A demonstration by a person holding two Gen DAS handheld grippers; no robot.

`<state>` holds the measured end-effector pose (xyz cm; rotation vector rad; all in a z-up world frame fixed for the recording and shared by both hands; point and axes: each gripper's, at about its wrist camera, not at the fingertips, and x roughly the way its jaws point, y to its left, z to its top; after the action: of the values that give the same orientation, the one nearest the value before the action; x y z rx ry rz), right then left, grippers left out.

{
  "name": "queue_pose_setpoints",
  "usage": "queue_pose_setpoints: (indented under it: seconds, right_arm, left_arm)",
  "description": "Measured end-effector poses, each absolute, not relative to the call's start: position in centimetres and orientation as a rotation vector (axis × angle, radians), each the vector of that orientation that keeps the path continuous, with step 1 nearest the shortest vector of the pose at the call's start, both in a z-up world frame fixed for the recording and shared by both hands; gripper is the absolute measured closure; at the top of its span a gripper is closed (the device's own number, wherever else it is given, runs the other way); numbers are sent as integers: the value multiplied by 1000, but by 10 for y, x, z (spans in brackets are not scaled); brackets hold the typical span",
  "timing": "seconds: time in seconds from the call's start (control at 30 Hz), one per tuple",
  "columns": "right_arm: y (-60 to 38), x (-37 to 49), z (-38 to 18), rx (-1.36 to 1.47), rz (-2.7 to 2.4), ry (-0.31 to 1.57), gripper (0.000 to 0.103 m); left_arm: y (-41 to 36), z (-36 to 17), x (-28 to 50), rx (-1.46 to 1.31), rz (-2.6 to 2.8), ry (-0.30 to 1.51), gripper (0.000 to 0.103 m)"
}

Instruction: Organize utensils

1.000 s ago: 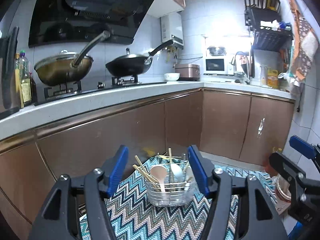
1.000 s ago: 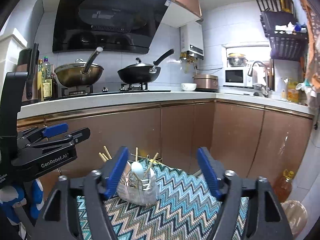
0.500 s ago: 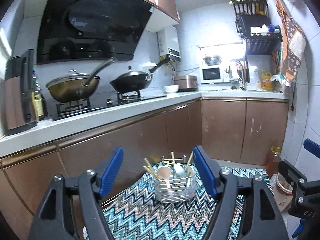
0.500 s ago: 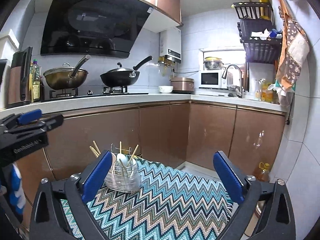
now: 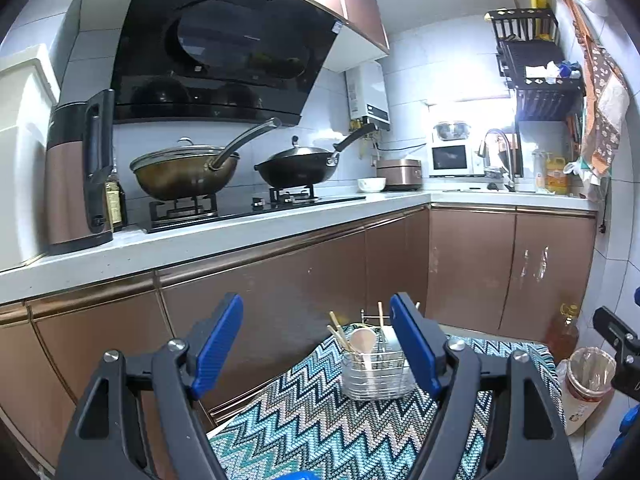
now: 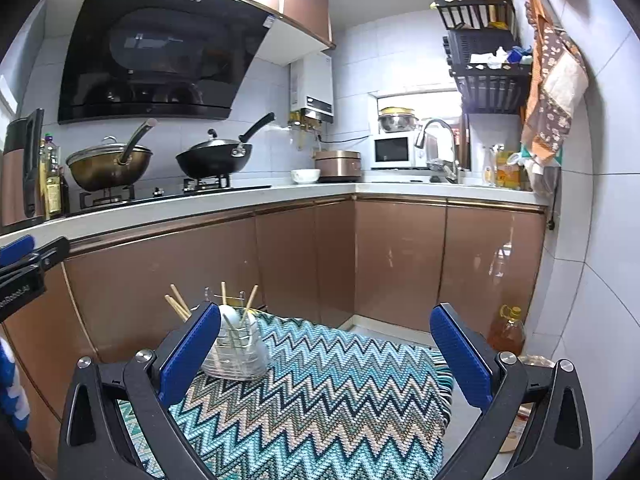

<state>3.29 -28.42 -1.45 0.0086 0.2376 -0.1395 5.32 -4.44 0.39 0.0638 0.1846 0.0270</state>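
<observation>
A wire utensil holder [image 5: 376, 378] stands on a zigzag-patterned cloth [image 5: 316, 420], holding a pale spoon [image 5: 362, 340] and wooden chopsticks [image 5: 338, 332]. My left gripper [image 5: 316, 344] hovers short of it with nothing between its blue pads; its jaws are opening, and the right finger hides the holder's right side. In the right wrist view the holder [image 6: 236, 356] sits behind my right gripper's left finger, chopsticks [image 6: 178, 306] sticking up. The right gripper [image 6: 326, 356] stands wide open over the cloth [image 6: 320, 384], empty. Each gripper shows at the other's frame edge.
Brown cabinet fronts [image 5: 280, 280] rise just behind the cloth, under a counter [image 5: 240, 232] with two woks on a stove. An oil bottle [image 6: 506, 332] and a lined bin [image 5: 588, 376] stand on the floor at right.
Both grippers drew back from the holder and spread their jaws wider. The holder slid right in the left view and now sits behind the left finger in the right view.
</observation>
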Motion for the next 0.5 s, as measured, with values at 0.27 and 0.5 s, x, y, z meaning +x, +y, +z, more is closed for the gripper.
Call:
queue_pose_setpoints:
  seconds: [0.27, 0.5]
  right_arm:
    - [-286, 33, -18, -1, -194, 239, 0]
    - [-285, 35, -17, -17, -190, 219, 0]
  left_arm:
    - [-40, -1, 54, 45, 58, 189, 28]
    - [-45, -11, 62, 42, 73, 203, 28]
